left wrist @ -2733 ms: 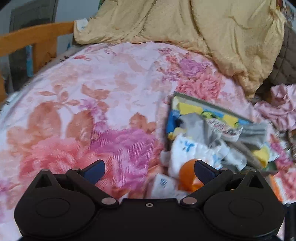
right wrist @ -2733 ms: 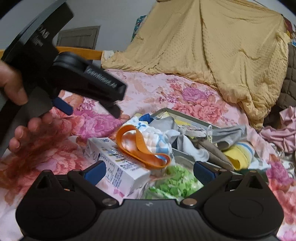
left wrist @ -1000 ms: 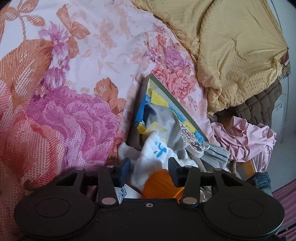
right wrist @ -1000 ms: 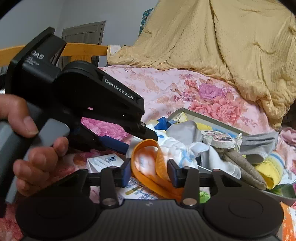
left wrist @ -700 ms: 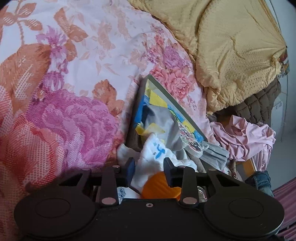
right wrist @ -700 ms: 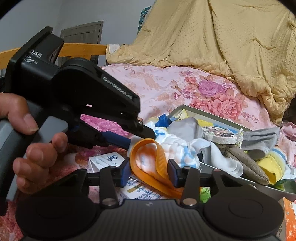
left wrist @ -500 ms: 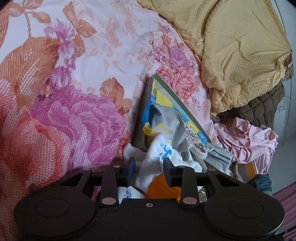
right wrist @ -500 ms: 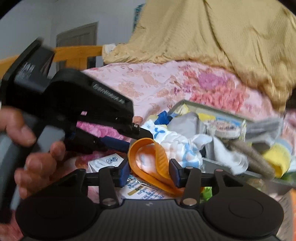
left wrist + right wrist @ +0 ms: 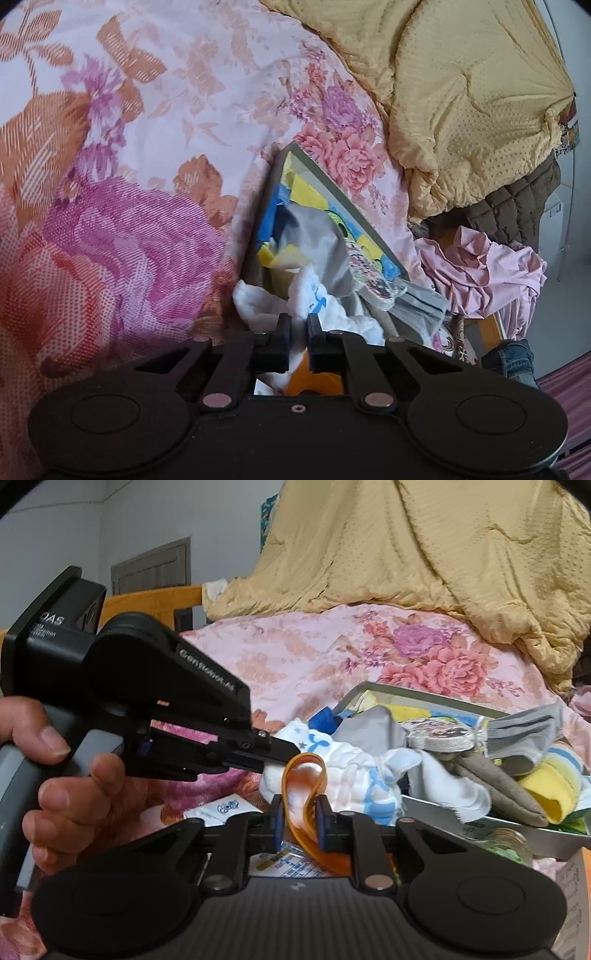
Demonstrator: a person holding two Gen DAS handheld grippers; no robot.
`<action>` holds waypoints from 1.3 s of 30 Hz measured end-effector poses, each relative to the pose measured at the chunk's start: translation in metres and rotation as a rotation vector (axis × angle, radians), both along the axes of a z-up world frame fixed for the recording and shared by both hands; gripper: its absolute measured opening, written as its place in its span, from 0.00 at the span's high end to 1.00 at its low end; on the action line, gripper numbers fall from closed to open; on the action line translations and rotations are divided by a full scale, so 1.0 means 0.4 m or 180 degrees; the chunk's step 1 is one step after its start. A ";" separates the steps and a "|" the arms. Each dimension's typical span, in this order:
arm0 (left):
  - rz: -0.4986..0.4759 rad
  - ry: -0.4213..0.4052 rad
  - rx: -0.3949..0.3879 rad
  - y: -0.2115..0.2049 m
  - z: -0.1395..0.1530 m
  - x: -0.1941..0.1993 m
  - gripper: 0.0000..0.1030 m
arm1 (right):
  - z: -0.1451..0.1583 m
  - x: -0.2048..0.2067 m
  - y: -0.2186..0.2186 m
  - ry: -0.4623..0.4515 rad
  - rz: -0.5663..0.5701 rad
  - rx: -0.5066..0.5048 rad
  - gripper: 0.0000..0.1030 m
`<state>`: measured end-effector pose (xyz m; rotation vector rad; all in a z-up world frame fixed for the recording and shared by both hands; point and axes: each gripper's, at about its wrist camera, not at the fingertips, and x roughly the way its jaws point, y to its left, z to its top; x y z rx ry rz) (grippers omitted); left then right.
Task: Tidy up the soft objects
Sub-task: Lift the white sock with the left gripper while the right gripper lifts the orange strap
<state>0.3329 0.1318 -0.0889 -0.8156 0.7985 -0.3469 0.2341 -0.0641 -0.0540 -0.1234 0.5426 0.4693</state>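
Because both grippers have just been closing, each now pinches something by the gray tray (image 9: 443, 698) on the bed. Left of the tray, the left gripper (image 9: 284, 755) squeezes the white cloth (image 9: 351, 771) to keep it from sliding. Nearer, the right gripper (image 9: 300, 821) nips the orange band (image 9: 306, 775) around that cloth, likely to pull it off.

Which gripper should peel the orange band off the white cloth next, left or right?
Right, probably. The right gripper is already shut on the orange band, while the left gripper is pinching the white cloth and can anchor it.
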 end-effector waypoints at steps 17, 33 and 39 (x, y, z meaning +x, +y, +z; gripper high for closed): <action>0.0055 0.0070 -0.0108 0.034 0.100 -0.104 0.95 | 0.137 -0.106 -0.075 -0.0245 -0.0245 0.0207 0.93; -0.0114 -0.0320 0.0367 -0.021 0.233 -0.345 0.95 | 0.234 -0.289 -0.191 -0.0428 -0.0229 0.0139 0.93; -0.0123 -0.0454 0.0535 -0.073 0.270 -0.425 0.95 | 0.254 -0.356 -0.234 -0.0500 -0.0254 0.0211 0.93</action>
